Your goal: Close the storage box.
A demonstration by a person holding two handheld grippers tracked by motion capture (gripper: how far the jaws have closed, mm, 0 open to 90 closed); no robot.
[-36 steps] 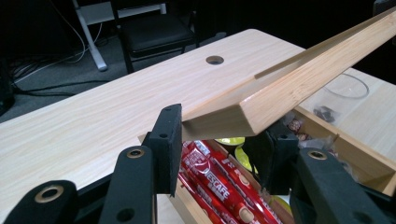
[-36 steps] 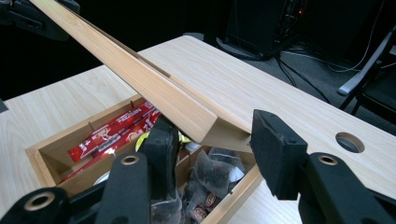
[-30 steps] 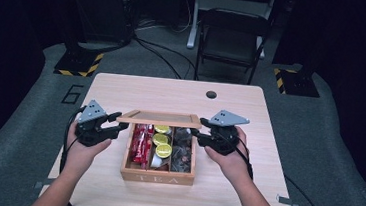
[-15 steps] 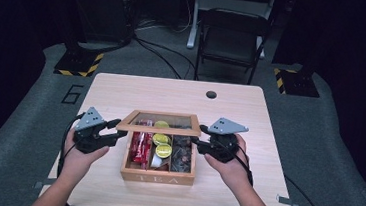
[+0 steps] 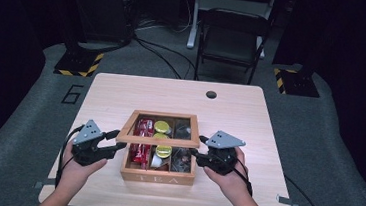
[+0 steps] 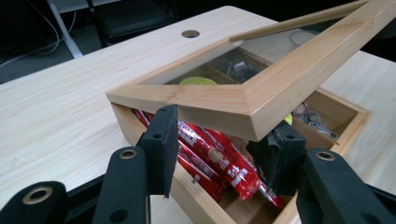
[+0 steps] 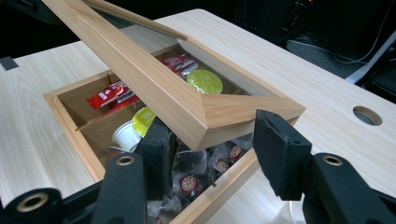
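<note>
Lowered glass lid (image 5: 160, 141) further toward tea box (image 5: 157, 176), nearly closing it. Just widened left tongs (image 5: 121, 143) and right tongs (image 5: 194, 155), now loose around lid's front corners.

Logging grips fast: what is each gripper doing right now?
Left gripper: jaws open, either side of the glass-paned wooden box lid's corner.
Right gripper: jaws open, astride its other front corner.

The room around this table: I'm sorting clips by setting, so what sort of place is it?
Probably a recording lab or studio: dark surroundings, hazard-striped stand bases on grey floor matting, cables trailing behind, and a lone folding chair beyond the wooden table.
</note>
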